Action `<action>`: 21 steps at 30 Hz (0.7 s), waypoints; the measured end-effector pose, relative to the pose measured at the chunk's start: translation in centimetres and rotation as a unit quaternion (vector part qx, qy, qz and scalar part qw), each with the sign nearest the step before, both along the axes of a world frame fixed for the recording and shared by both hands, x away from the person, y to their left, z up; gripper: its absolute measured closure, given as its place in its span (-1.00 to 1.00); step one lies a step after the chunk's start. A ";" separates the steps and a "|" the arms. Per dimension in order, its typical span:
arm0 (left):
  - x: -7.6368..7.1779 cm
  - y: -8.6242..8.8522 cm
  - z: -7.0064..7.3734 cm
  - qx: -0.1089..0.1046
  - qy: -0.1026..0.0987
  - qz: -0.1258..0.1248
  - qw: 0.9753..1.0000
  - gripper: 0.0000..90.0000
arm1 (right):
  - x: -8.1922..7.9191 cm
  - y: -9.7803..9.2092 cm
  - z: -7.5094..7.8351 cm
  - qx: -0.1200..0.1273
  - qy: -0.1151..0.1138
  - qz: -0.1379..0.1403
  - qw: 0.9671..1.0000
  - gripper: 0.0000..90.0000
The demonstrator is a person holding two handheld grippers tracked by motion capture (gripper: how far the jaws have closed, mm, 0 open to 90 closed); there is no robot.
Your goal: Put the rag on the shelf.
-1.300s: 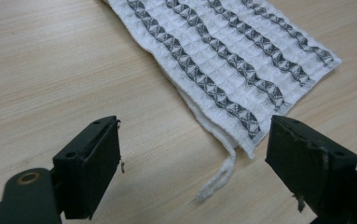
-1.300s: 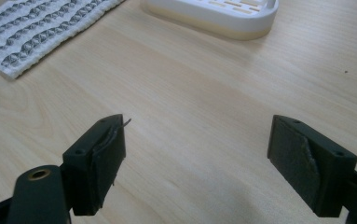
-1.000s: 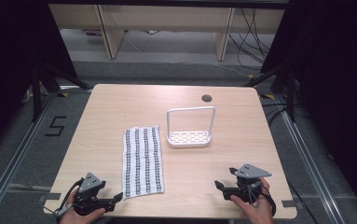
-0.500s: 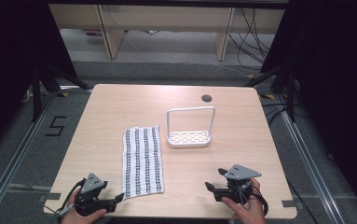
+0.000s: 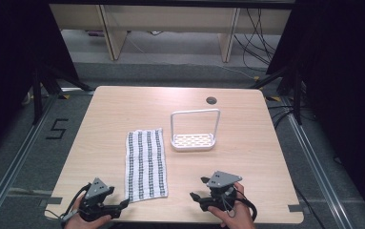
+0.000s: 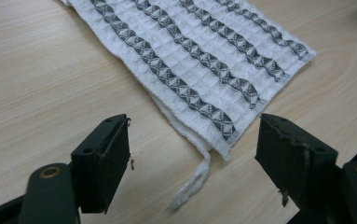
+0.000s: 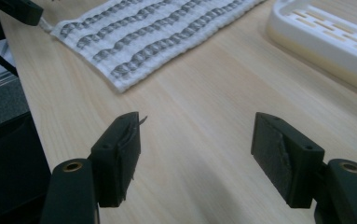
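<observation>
The striped towel (image 5: 145, 163) is lying flat on the bench (image 5: 247, 124), left of the white rack (image 5: 193, 141). The left tongs (image 5: 123, 204) are standing wide open just before the towel's near corner, where a loop is hanging out. The right tongs (image 5: 195, 196) are also wide, resting low near the front edge

Light wood table (image 5: 123, 105), rounded corners, with a round cable hole (image 5: 211, 100) near its far edge. Grey floor (image 5: 170, 71) around it; a "5" (image 5: 56, 129) marked on the floor at left. Black curtains (image 5: 13, 57) on both sides. Pale wooden furniture legs (image 5: 109, 31) beyond, loose cables (image 5: 258, 33) trailing on the floor.
</observation>
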State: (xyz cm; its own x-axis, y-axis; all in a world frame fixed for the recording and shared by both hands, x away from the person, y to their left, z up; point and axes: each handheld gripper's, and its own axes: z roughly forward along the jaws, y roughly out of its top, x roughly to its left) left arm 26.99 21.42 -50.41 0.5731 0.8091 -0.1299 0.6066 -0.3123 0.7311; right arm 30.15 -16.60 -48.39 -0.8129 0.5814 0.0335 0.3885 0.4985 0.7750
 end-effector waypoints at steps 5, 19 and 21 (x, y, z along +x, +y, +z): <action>0.0 -0.4 0.0 0.014 0.006 -0.015 1.000 -0.29 | 0.2 2.2 -0.3 -0.016 0.003 0.028 0.999 -0.13; 0.2 -1.2 0.0 0.016 0.019 -0.022 0.999 -0.09 | 1.2 6.2 -0.8 -0.038 0.002 0.072 0.997 0.02; 0.3 -1.2 0.0 0.028 0.022 -0.035 0.999 -0.06 | 1.3 6.7 -0.8 -0.040 0.007 0.071 0.997 0.04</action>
